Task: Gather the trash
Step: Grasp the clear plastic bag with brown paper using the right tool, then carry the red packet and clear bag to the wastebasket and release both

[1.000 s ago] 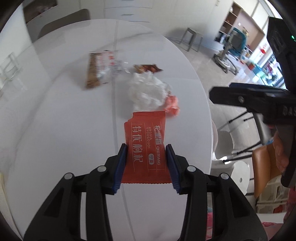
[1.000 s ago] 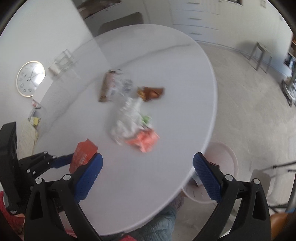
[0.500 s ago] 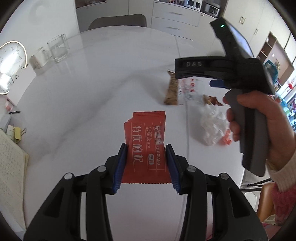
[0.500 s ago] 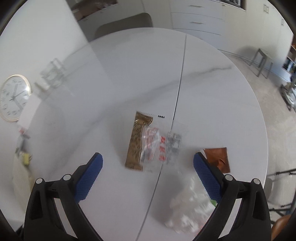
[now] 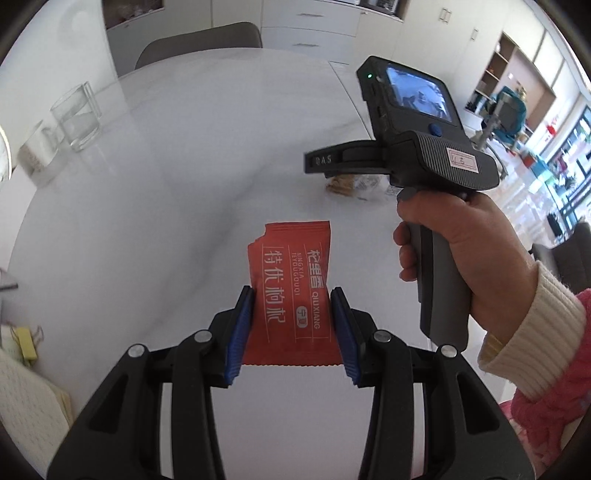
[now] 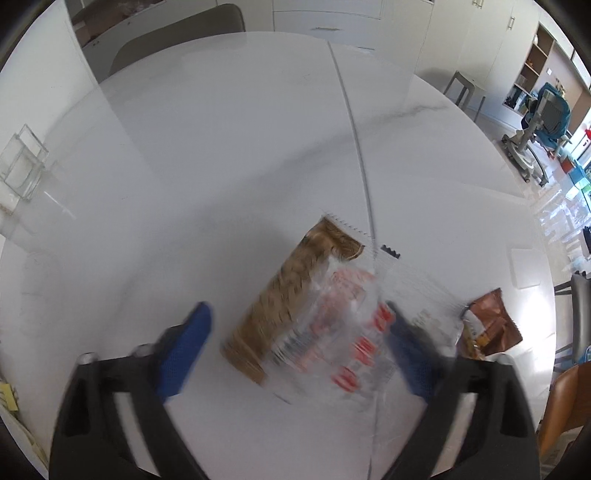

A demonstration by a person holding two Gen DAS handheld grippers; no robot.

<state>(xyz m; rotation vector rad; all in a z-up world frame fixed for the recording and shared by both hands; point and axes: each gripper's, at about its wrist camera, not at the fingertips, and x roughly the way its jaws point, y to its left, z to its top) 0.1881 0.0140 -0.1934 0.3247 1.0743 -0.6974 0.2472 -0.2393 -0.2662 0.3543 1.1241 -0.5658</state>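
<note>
The left gripper (image 5: 291, 325) pinches a red wrapper (image 5: 291, 291), while the right gripper (image 6: 295, 347), jaws wide, straddles a light, crinkly, slippery clear packet (image 6: 332, 314), best squeezed mid-body.

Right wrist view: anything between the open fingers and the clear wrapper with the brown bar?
Nothing visible. The right gripper is open, fingers straddling the clear wrapper on the table. The brown foil wrapper lies outside the right finger.

table (image 6: 236, 155): white marble, round | glass (image 5: 77, 116): clear, near left rim | mug (image 5: 37, 153): beside glass | chair (image 6: 177, 35): grey, behind table | stool (image 6: 463, 90): on floor, right
</note>
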